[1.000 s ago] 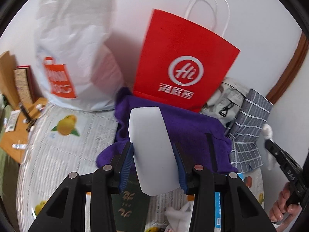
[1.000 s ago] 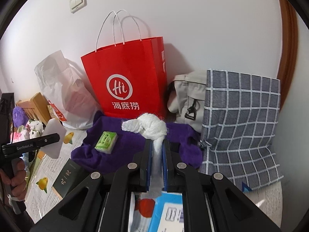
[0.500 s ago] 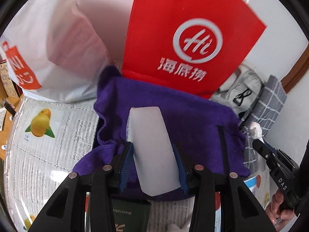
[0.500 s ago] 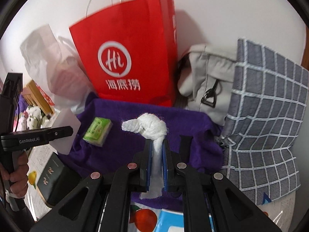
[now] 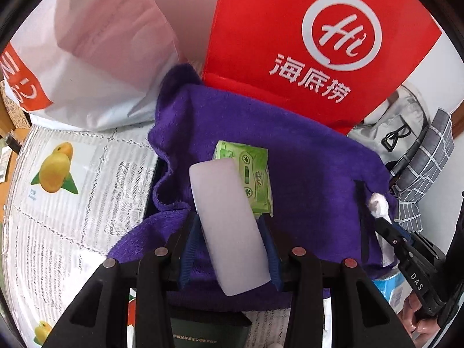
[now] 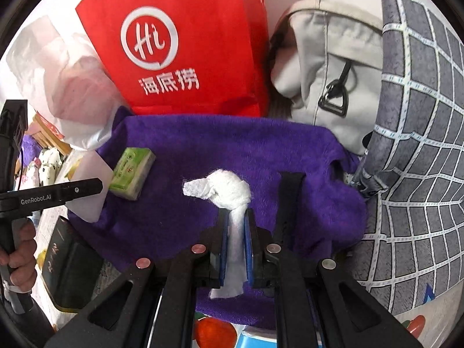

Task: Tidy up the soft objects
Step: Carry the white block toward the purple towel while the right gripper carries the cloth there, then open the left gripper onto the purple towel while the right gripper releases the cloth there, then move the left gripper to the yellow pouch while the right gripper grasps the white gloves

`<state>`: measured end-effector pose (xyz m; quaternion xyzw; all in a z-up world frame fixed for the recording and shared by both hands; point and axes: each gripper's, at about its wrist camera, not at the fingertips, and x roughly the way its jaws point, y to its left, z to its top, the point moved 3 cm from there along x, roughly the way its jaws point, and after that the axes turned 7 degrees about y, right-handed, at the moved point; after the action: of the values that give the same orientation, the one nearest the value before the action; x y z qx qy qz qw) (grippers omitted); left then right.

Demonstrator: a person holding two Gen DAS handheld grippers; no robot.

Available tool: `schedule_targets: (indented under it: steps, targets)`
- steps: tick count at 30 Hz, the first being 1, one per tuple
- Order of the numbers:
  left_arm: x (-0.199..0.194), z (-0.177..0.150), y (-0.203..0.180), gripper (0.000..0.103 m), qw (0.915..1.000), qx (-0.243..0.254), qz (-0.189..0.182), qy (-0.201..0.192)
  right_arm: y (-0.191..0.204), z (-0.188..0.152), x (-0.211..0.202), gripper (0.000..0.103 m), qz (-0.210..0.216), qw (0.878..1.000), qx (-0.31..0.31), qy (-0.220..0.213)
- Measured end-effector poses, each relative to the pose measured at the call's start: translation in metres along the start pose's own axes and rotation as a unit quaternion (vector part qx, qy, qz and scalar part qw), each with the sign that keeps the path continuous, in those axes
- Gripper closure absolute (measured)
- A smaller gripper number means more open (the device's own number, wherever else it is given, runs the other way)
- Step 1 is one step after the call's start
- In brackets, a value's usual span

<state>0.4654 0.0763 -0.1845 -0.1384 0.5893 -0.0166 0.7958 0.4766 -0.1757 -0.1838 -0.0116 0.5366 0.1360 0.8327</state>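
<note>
On my left wrist view, my left gripper (image 5: pixel 229 243) clamps a white sponge block (image 5: pixel 227 226) above the purple towel (image 5: pixel 304 174), its far end hiding part of the green tissue pack (image 5: pixel 252 174). On my right wrist view, my right gripper (image 6: pixel 236 232) pinches a knotted white cloth (image 6: pixel 226 190) over that towel; the cloth's lower end disappears between the pads.

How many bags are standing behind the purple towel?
4: a white plastic bag on the left, a red paper bag in the middle, a grey fabric bag, then a checked bag on the right. More may be hidden.
</note>
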Motion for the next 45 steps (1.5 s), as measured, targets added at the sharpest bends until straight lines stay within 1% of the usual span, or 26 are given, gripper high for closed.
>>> schedule_targets:
  steps: [4,7,9,11,15,16,17,18,20,21,22,26,32,33,36,39,45]
  targets:
    - [0.004,0.000,-0.006,0.063,0.9999,0.008,0.009,-0.004,0.003,-0.001,0.012,0.092,0.001,1.000,-0.004,0.013]
    - [0.007,0.000,-0.009,0.061,0.9999,0.010,0.008,0.000,0.002,-0.002,0.016,0.092,-0.001,1.000,-0.005,0.021]
    - [0.010,0.003,-0.015,0.053,0.9999,0.014,0.003,0.002,0.001,-0.003,0.017,0.092,0.000,1.000,-0.002,0.025]
    - [0.011,0.004,-0.021,0.048,0.9998,0.021,-0.003,0.005,0.000,-0.003,0.019,0.091,0.003,1.000,0.000,0.028]
    - [0.010,0.004,-0.032,0.044,0.9990,0.044,-0.001,0.001,0.000,-0.004,0.018,0.090,0.004,1.000,-0.006,0.029]
    - [0.009,0.004,-0.036,0.043,0.9987,0.051,-0.006,-0.001,0.001,-0.004,0.018,0.087,0.004,1.000,-0.009,0.029]
    - [0.008,0.004,-0.038,0.039,0.9985,0.053,-0.010,-0.002,0.005,-0.002,0.021,0.085,0.004,0.999,-0.011,0.030]
    - [0.007,0.004,-0.040,0.037,0.9983,0.056,-0.014,-0.003,0.006,-0.002,0.021,0.080,0.003,1.000,-0.012,0.028]
    - [0.005,0.004,-0.044,0.037,0.9979,0.062,-0.015,-0.008,0.007,-0.001,0.021,0.074,0.001,1.000,-0.014,0.025]
    - [0.004,0.004,-0.046,0.037,0.9978,0.064,-0.014,-0.011,0.008,-0.001,0.021,0.068,0.002,1.000,-0.014,0.025]
    - [0.002,0.005,-0.047,0.037,0.9978,0.064,-0.015,-0.013,0.007,-0.001,0.020,0.065,0.003,1.000,-0.013,0.024]
    - [-0.009,0.005,-0.042,0.037,0.9976,0.061,-0.025,-0.020,0.004,0.000,0.010,0.065,-0.006,1.000,-0.012,0.015]
    - [-0.034,0.002,-0.034,0.037,0.9963,0.058,-0.047,-0.041,0.002,-0.002,-0.023,0.063,-0.005,1.000,0.001,-0.018]
    - [-0.038,0.001,-0.034,0.037,0.9961,0.058,-0.050,-0.044,0.002,-0.005,-0.029,0.061,-0.003,1.000,0.006,-0.023]
    - [-0.047,-0.002,-0.035,0.037,0.9955,0.060,-0.054,-0.050,0.009,-0.015,-0.043,0.061,0.003,1.000,0.005,-0.029]
    - [-0.058,-0.006,-0.037,0.037,0.9945,0.063,-0.061,-0.058,0.019,-0.034,-0.061,0.061,0.001,0.999,-0.004,-0.034]
    - [-0.087,-0.031,-0.038,0.037,0.9914,0.072,-0.065,-0.088,0.040,-0.075,-0.077,0.059,0.005,0.999,-0.017,-0.027]
